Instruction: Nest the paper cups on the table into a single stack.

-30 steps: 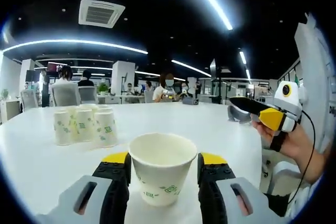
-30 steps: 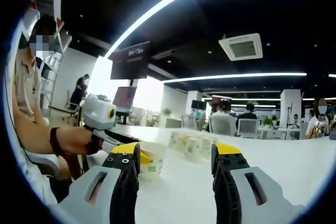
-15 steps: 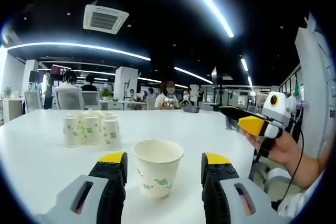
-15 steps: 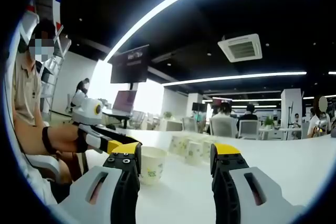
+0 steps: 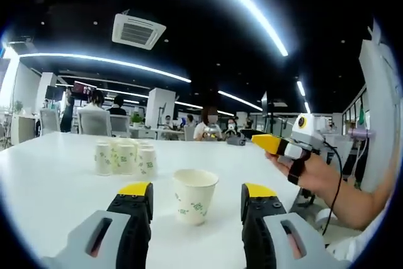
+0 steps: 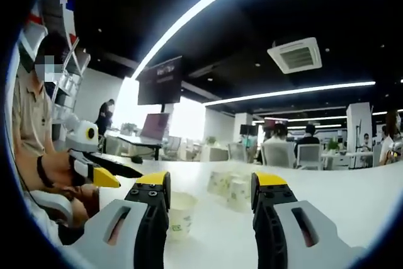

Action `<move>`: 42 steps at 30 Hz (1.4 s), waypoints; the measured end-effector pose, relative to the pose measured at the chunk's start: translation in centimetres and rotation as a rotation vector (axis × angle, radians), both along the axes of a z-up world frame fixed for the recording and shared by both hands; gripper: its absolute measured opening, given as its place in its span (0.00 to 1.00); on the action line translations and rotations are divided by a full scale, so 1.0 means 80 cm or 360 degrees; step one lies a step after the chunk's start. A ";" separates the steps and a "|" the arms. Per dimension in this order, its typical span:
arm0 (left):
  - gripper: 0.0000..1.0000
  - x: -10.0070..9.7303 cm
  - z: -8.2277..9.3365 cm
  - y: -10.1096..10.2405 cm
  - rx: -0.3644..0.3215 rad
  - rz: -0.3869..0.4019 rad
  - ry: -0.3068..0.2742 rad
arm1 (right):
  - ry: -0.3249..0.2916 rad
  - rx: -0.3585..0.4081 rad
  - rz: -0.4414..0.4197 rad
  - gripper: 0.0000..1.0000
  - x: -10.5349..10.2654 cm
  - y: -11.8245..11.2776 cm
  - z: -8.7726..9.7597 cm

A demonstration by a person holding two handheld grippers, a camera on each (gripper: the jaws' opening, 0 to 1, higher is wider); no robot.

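Single paper cup (image 5: 194, 196): white, green printed motifs. Cluster of cups (image 5: 125, 158): same white with green print. Desk (image 5: 56, 187): plain white. Left hand-held gripper (image 5: 196, 200): grey body, black jaws, yellow tips.

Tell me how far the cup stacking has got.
Nothing is nested yet. One paper cup stands alone on the table, in front of the open left gripper; a cluster of cups stands apart behind it. The right gripper is open and empty. All the stacking remains.
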State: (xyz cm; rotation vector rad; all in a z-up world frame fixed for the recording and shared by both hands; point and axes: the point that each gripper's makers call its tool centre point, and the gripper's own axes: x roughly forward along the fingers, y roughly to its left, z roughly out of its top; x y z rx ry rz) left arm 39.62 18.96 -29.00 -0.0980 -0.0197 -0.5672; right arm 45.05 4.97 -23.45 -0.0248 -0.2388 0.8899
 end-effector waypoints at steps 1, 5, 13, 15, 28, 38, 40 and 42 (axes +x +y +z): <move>0.60 -0.001 0.001 0.001 0.0006 0.0001 -0.0005 | 0.0002 -0.0002 0.0008 0.55 0.004 0.002 0.001; 0.60 -0.002 0.003 0.006 0.0009 0.0006 -0.0022 | 0.0044 -0.0035 0.0022 0.54 0.039 0.014 -0.001; 0.59 -0.002 0.000 0.009 0.0010 0.0005 -0.0023 | 0.0238 -0.0080 0.0073 0.53 0.123 0.033 -0.021; 0.59 -0.003 0.002 0.009 0.0008 0.0004 -0.0028 | 0.0286 -0.0088 0.0078 0.53 0.139 0.036 -0.028; 0.57 -0.003 0.008 0.001 -0.0023 -0.0012 -0.0031 | 0.0509 -0.0272 0.0074 0.50 0.235 0.080 -0.085; 0.57 -0.002 0.006 -0.007 -0.0011 -0.0036 -0.0027 | 0.0529 -0.0530 0.0068 0.53 0.255 0.120 -0.099; 0.57 -0.002 0.005 -0.007 -0.0012 -0.0038 -0.0026 | 0.0532 -0.0598 0.0053 0.53 0.262 0.126 -0.106; 0.56 -0.002 0.005 -0.007 -0.0006 -0.0038 -0.0028 | 0.0531 -0.0613 0.0049 0.52 0.265 0.129 -0.109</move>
